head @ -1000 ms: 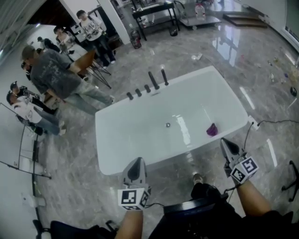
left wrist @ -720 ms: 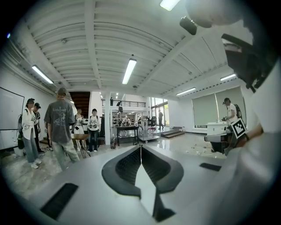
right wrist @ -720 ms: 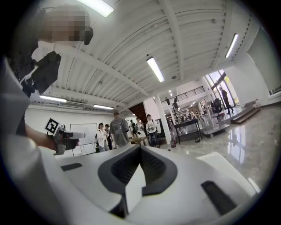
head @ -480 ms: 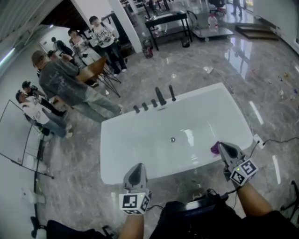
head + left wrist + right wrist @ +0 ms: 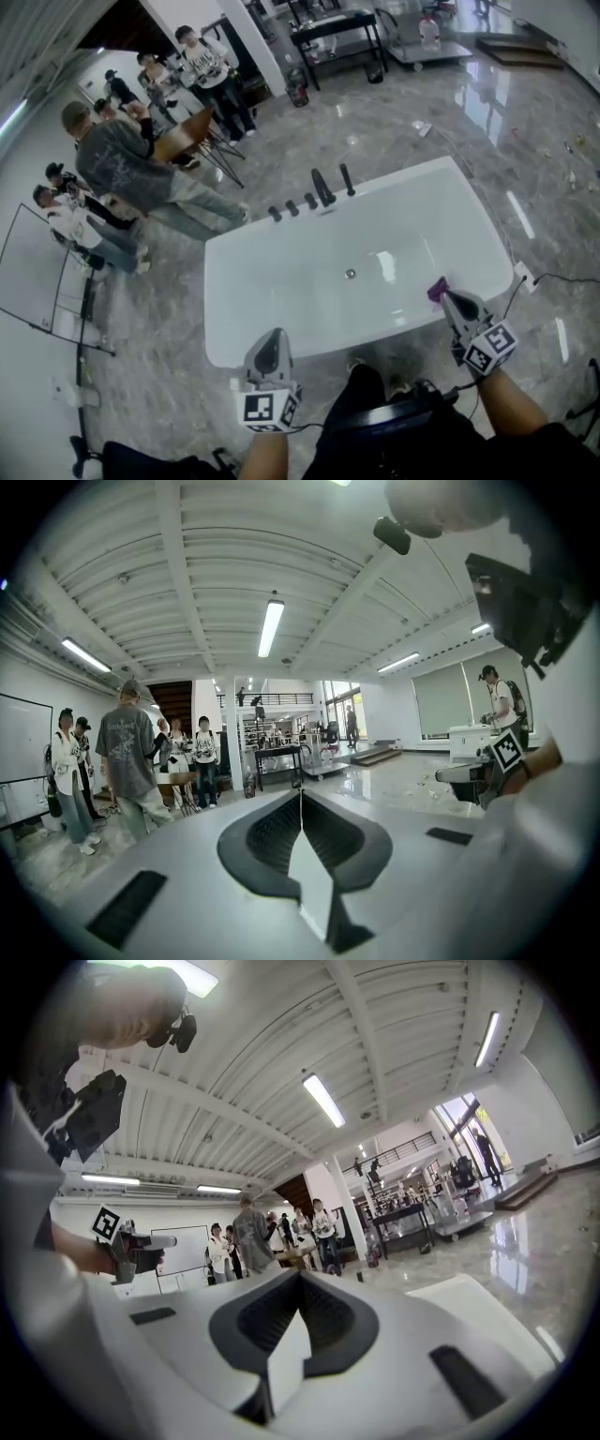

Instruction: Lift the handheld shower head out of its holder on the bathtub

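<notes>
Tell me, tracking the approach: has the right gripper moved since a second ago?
Yes: the right gripper neared the bathtub rim, beside the purple object.

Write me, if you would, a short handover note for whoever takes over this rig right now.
Left gripper: shut, empty, at the tub's near side.
Right gripper: shut, empty, at the near side by a purple item.
Shower head: upright on the far rim, beside the spout, not lifted.
Done: nothing yet.
Left: reach across, open a gripper, grip the shower head, lift it out.
</notes>
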The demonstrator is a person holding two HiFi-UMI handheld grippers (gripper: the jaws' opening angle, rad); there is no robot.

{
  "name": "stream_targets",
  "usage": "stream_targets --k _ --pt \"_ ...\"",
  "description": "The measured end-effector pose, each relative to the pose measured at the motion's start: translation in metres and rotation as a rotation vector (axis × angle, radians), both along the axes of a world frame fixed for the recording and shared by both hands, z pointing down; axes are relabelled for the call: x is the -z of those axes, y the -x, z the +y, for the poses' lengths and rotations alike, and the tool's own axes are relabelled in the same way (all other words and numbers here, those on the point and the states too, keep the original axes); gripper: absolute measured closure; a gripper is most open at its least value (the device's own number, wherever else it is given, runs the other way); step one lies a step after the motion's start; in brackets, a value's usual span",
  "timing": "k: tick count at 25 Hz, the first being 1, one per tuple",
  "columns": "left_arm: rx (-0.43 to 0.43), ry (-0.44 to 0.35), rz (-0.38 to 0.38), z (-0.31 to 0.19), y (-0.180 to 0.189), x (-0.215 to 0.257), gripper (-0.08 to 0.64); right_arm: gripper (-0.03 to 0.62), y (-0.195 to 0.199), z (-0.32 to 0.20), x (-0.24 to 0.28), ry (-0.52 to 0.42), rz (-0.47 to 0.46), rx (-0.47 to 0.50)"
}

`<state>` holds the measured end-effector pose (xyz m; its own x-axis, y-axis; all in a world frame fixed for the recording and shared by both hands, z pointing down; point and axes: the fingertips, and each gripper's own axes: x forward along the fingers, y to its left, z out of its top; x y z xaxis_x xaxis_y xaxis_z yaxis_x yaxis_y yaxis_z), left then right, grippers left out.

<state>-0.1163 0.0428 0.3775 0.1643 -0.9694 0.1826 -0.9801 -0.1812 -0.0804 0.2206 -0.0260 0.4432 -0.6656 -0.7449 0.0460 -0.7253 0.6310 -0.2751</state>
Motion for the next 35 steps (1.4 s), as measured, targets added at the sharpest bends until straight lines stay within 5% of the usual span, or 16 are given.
stream_targets --k 13,35 --pt "-0.047 -0.036 0.034 -0.058 0.008 0.002 0.545 0.586 -0.007 -0.033 0.004 -0.020 0.033 -0.064" --pt "-0.163 -0.038 0.101 -0.190 0.088 -0.026 0.545 0.586 0.090 -0.122 0.008 -0.018 0.096 -0.135"
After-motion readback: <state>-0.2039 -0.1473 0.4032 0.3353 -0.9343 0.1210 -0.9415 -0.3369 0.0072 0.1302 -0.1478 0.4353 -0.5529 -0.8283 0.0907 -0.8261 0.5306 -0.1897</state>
